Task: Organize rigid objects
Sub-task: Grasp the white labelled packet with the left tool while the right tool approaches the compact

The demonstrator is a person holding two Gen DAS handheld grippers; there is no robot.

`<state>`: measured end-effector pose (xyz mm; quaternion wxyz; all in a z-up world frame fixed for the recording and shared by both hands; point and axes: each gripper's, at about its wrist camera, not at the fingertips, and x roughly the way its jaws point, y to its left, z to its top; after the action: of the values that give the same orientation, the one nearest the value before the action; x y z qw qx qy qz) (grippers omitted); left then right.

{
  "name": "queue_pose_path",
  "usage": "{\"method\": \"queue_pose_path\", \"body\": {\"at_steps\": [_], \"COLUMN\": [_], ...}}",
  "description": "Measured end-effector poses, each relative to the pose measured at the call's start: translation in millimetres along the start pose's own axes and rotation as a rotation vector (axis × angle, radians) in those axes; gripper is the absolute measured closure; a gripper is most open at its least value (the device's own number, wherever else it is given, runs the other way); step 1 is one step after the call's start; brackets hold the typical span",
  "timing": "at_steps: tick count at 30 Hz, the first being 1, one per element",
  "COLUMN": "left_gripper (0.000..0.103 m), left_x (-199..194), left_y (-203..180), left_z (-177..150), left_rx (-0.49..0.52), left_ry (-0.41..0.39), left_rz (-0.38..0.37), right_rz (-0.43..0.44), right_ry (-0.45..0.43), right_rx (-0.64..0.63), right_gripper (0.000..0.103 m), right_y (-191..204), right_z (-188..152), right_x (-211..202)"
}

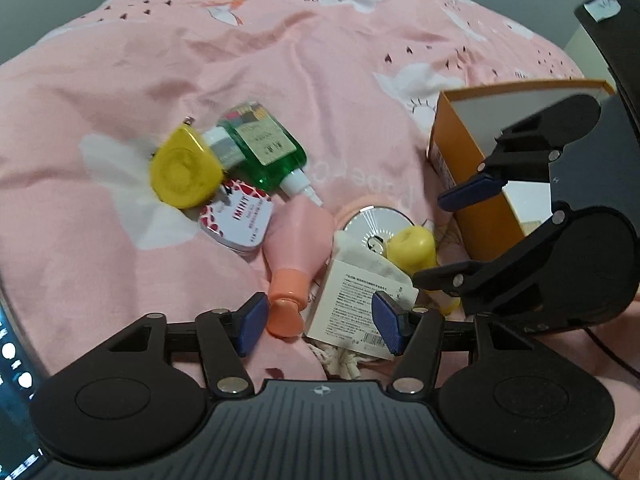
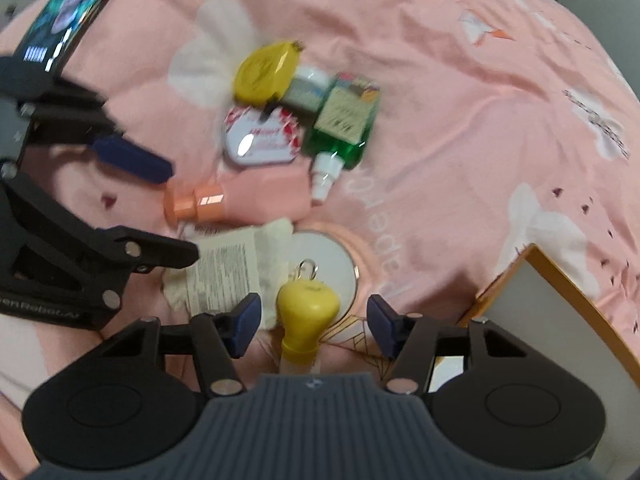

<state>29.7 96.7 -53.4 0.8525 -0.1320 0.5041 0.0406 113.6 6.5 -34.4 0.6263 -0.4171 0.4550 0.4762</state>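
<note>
Small objects lie heaped on a pink bedsheet: a yellow tape measure (image 1: 184, 172), a green bottle (image 1: 266, 148), a red-and-white tin (image 1: 236, 220), a pink bottle (image 1: 294, 248) with an orange cap, a cloth pouch with a label (image 1: 360, 296), a round mirror (image 1: 376, 222) and a yellow-capped bottle (image 1: 412, 248). My left gripper (image 1: 320, 322) is open, with the pink bottle's cap between its fingers. My right gripper (image 2: 312, 320) is open around the yellow-capped bottle (image 2: 308, 308). An orange box (image 1: 452, 148) stands open at the right.
The right gripper's body (image 1: 560, 208) overlaps the orange box in the left wrist view. A phone with a lit screen (image 2: 72, 8) lies at the far left of the bed. The orange box's edge (image 2: 560, 280) shows at the right of the right wrist view.
</note>
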Motion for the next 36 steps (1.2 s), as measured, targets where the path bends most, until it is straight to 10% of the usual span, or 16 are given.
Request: {"method": "queue_pose_path", "body": {"at_steps": [36], "left_gripper": [0.013], "left_x": [56.5], "left_y": [-51.7], "left_z": [3.3], "left_rx": [0.311], "left_ry": [0.077], "left_rz": [-0.017], "right_rz": [0.013], "right_ry": [0.137], "right_rx": [-0.405], "right_gripper": [0.043], "right_y": [-8.2], "right_z": [-9.8], "right_x": [20.8]}}
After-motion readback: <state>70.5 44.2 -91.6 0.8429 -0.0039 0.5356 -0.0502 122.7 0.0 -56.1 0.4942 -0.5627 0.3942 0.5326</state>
